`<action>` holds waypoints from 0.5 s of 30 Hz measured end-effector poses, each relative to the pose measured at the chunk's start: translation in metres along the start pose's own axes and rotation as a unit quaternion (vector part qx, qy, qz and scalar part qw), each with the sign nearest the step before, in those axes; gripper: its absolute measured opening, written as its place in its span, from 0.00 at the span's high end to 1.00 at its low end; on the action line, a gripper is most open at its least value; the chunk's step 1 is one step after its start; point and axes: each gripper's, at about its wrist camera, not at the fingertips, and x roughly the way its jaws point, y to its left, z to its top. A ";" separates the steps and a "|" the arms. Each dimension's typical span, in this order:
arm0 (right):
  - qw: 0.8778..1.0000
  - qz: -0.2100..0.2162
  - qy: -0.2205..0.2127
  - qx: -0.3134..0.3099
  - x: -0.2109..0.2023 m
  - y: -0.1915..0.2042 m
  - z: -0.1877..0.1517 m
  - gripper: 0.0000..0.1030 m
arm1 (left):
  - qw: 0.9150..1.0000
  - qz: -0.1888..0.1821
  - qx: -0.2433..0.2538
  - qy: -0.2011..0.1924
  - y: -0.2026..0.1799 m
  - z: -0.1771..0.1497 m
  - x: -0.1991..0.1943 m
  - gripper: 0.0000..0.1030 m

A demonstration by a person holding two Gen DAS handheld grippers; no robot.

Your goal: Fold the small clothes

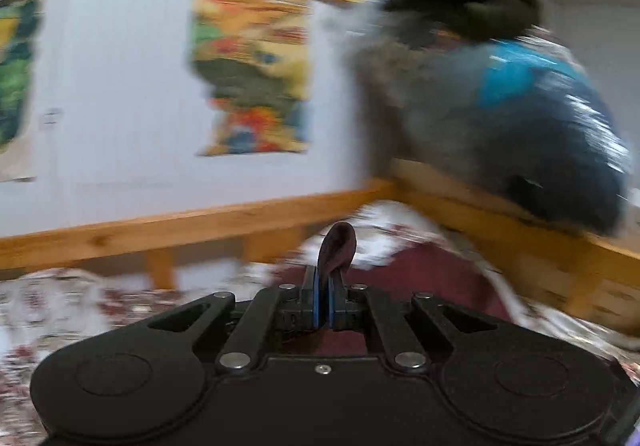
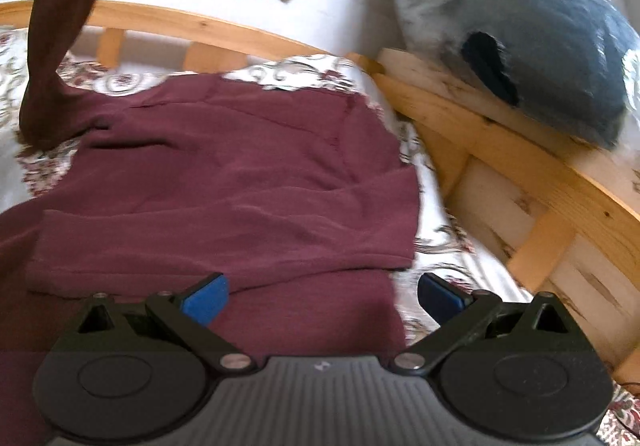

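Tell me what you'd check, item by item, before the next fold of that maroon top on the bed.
1. Left gripper pinches cloth: ok, shut on a maroon sleeve.
2. Sleeve lifted off the bed: ok, it hangs up at the left in the right wrist view.
3. Right gripper free to grab: ok, open and holding nothing.
4. Maroon top lies flat: not ok, creased, with one side folded over.
5. Top sits on the patterned bedspread: ok.
6. Where the sleeve should land: cannot tell.

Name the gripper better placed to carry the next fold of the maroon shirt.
Left. The left gripper is shut on a sleeve end of the maroon shirt, lifted off the bed. The right gripper is open, holding nothing.
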 end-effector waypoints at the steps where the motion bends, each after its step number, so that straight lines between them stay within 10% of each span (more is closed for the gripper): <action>1: 1.000 -0.008 0.000 0.003 0.001 -0.005 -0.001 0.00 | 1.000 -0.020 0.007 0.003 -0.012 -0.006 0.003 0.97; 15: 0.996 -0.058 0.001 0.073 0.015 -0.051 -0.007 0.00 | 0.986 -0.123 0.021 0.114 -0.059 -0.095 0.024 0.97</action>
